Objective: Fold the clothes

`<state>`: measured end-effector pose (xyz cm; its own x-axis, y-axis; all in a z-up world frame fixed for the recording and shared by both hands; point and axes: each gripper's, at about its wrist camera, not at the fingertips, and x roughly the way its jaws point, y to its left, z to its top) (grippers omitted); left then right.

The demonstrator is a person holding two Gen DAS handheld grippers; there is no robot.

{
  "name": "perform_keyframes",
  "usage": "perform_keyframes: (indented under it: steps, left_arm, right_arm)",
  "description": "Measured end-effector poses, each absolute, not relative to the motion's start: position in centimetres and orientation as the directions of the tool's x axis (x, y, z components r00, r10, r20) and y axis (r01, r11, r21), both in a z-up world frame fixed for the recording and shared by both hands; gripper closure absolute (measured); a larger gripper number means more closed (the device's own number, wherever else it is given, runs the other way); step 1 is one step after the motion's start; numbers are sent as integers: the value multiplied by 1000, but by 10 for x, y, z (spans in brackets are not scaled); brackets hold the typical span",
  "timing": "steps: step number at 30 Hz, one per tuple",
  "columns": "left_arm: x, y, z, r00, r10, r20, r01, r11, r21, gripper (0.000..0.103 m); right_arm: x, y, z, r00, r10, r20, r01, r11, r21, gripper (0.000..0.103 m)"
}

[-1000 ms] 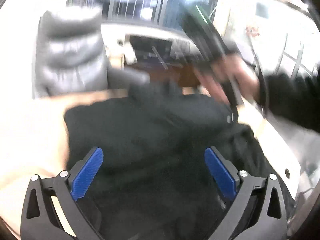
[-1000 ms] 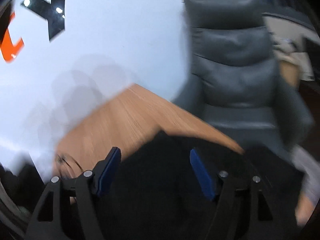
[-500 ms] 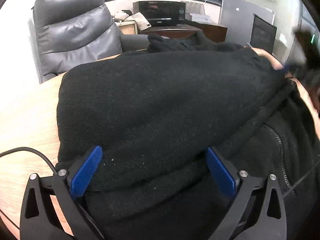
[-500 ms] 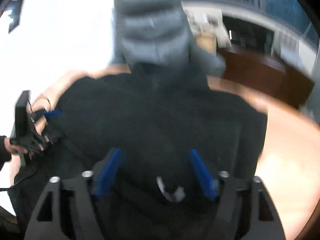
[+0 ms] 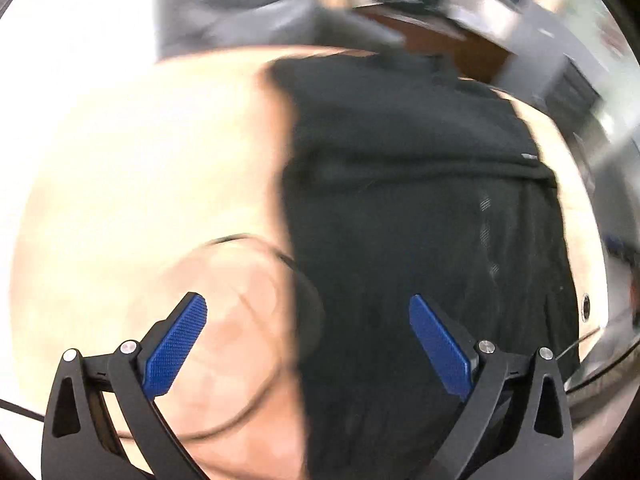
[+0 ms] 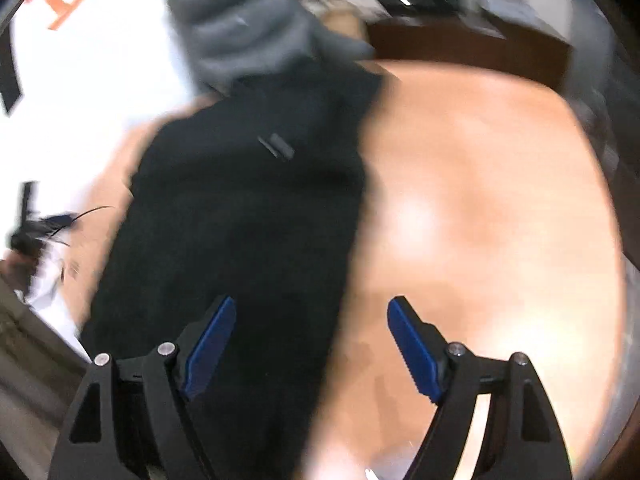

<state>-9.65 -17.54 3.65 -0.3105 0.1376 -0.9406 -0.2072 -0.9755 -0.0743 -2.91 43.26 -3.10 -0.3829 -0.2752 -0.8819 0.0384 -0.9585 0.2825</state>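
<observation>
A black fleece garment (image 5: 420,200) lies folded into a long strip on the wooden table (image 5: 140,168). My left gripper (image 5: 308,340) is open and empty above the strip's left edge, holding nothing. In the right wrist view the same garment (image 6: 248,220) runs away from me, and my right gripper (image 6: 310,344) is open and empty over its right edge, with the table (image 6: 480,200) to the right. Both views are motion-blurred.
A grey leather chair (image 5: 240,4) stands past the table's far edge; it also shows in the right wrist view (image 6: 240,28). A thin black cable (image 5: 248,240) loops on the table by the left gripper. The other gripper (image 6: 32,232) shows at far left.
Both grippers have lifted off the garment and swung back; the left now sees the strip's left edge and bare table, the right its right edge. Jaws stay open.
</observation>
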Motion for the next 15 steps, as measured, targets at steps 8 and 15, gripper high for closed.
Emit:
perform_keyframes:
  steps: [8,15]
  left_arm:
    - [-17,-279,15,-117,150,-982,90,-983,-161,1]
    - [-13,-237,-47,50,383,-922,-8,-923,-384,6]
  right_arm:
    - [104,500,-19,-318,-180,-931,-60,-976,209,21]
    - [105,471,-43,-225,-403,-887,60,-914,400,21]
